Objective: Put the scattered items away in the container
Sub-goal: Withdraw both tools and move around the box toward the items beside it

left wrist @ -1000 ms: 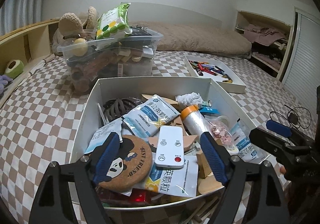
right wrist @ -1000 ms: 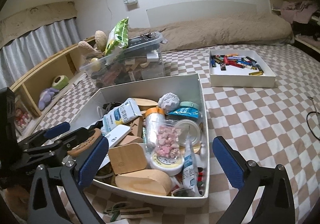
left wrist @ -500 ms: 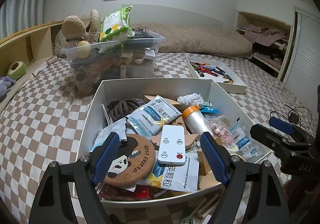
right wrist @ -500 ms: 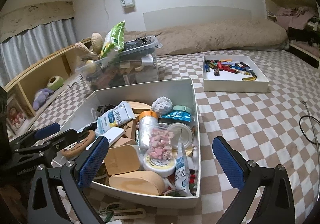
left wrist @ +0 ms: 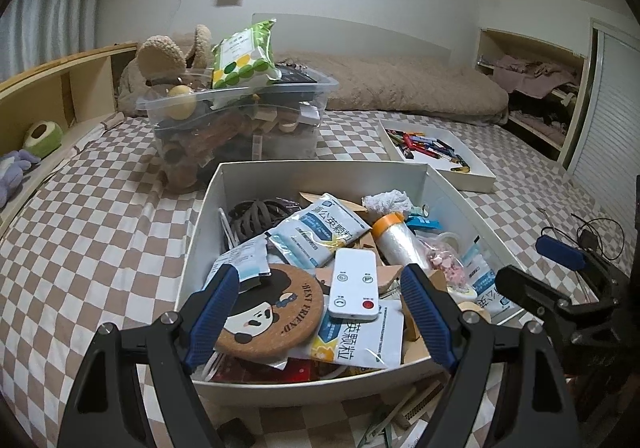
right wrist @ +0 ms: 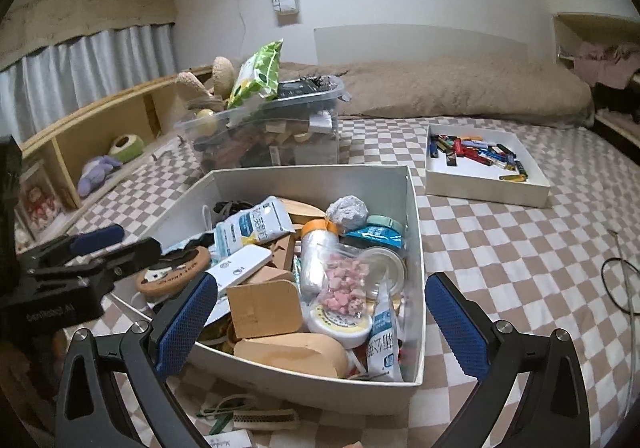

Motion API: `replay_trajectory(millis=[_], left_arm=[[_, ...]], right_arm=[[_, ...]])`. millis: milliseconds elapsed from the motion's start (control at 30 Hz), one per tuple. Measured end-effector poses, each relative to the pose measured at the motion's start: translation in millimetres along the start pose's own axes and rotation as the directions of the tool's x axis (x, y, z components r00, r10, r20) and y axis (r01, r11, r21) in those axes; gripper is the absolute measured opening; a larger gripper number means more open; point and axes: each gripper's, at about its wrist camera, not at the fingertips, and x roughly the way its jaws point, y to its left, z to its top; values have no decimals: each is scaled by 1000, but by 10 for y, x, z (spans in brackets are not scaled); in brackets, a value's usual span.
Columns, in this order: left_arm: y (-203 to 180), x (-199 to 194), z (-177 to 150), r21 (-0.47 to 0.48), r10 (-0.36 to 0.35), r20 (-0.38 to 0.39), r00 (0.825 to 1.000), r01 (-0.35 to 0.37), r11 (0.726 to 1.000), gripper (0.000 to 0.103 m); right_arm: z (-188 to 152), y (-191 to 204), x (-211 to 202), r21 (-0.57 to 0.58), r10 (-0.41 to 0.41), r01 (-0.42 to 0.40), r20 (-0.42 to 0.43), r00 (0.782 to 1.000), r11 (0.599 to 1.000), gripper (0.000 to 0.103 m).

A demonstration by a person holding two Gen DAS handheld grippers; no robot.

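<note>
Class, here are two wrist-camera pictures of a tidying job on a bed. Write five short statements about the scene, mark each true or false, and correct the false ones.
1. Both grippers are open and hold nothing. True: left gripper and right gripper.
2. The white remote lies on the bedspread outside the box. False: it lies inside the grey box, on top of the pile.
3. The panda coaster is in the grey box. True.
4. The white tray of colourful small items is stacked on the clear bin. False: it sits apart on the checkered bedspread.
5. Nothing remains outside the box. False: a few small items lie by its near wall.
</note>
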Motion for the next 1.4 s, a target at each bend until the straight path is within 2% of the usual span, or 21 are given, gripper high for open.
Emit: replay_trajectory(millis=[267,600,1400], left_arm=[[84,-129,-39,-7,15,9,1000,-15,1000,83],[117,-291,-181,-10,21,13,1000,-21,1000,83],[485,-357,-902,-63,88,-92,992,-94,994,83]], right_arm=[[-44,28,-87,9,20,-20,1,1000,1000,103],[-307,129,-144,-4,48,-48,-50,998,999,103],[-821,311,-170,-17,106,-110,-149,983,994,103]])
